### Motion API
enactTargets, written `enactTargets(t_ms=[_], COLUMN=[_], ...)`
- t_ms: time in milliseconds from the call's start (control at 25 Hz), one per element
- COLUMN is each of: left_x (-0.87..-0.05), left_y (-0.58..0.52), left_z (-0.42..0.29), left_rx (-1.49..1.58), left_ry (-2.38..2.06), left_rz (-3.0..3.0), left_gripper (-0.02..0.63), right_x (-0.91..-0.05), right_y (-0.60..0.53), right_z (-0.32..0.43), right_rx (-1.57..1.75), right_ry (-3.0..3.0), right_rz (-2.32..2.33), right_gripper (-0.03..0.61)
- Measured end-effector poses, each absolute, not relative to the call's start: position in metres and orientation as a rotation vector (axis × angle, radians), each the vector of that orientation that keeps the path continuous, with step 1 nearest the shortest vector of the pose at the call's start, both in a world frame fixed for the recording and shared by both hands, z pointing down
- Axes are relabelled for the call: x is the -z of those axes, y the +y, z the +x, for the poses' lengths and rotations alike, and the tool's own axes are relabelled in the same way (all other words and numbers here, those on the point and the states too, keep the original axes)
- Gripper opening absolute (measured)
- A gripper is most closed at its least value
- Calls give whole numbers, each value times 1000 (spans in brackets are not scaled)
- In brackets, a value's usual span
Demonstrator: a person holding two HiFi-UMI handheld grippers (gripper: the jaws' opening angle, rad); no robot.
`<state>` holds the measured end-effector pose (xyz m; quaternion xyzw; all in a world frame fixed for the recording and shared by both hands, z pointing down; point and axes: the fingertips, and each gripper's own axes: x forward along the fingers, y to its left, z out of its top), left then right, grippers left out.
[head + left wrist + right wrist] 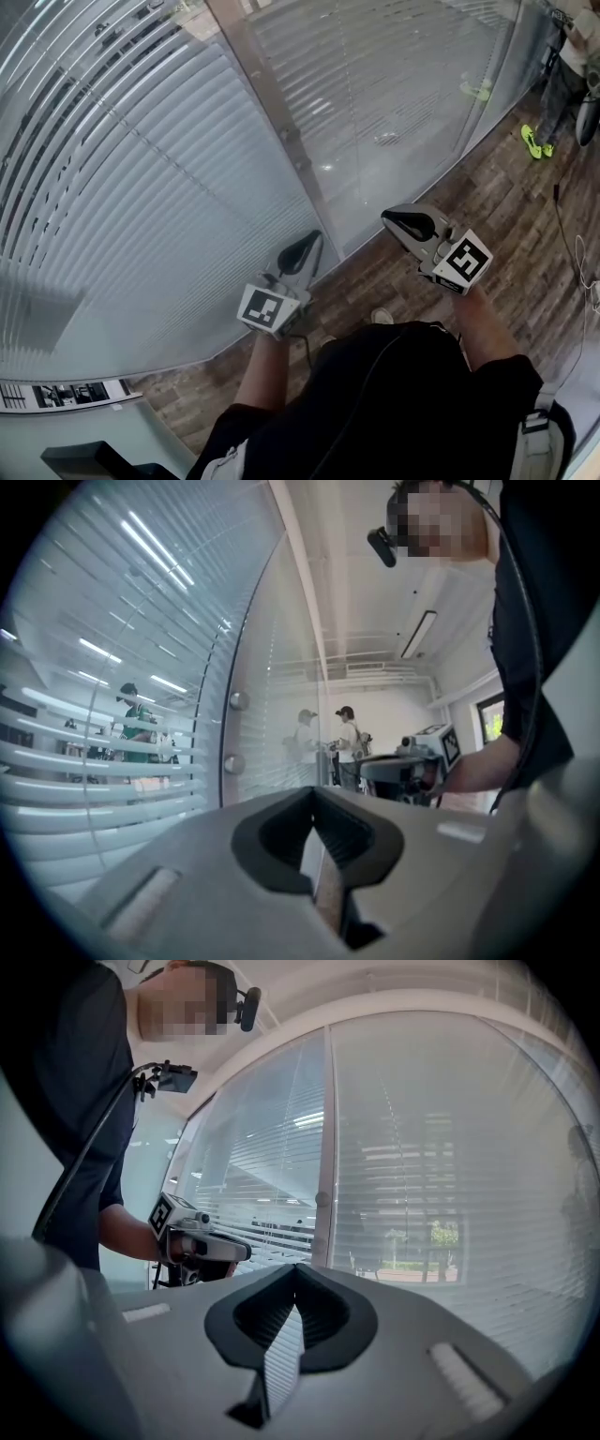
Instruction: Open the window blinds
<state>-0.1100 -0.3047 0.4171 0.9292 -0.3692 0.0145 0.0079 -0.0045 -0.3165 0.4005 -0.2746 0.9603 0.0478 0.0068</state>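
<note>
Both pairs of jaws are closed together with nothing between them, on the left gripper and the right gripper, two in all. Just beyond their tips hang two panels of white horizontal-slat window blinds behind glass, one either side of a grey metal post. Below the jaws lies a brown wood-plank floor.

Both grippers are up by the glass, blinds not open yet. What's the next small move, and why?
Probably open the left gripper and ease it toward the round knobs on the frame post. It and the right gripper are both shut and empty, and those knobs look like the only control for the blinds in view.
</note>
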Motion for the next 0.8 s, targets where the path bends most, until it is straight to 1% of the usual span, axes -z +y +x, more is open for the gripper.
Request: enactTargets(t_ms=[800], left_x=[-417], left_y=[-308], left_z=[-100], left_rx=[-62], left_ry=[-1128], left_rz=[2905], left_gripper=[5], right_x=[-410], right_y=[-319], right_z=[3], right_rx=[-168], right_ry=[3041], right_rz=[-869], right_gripper=[5])
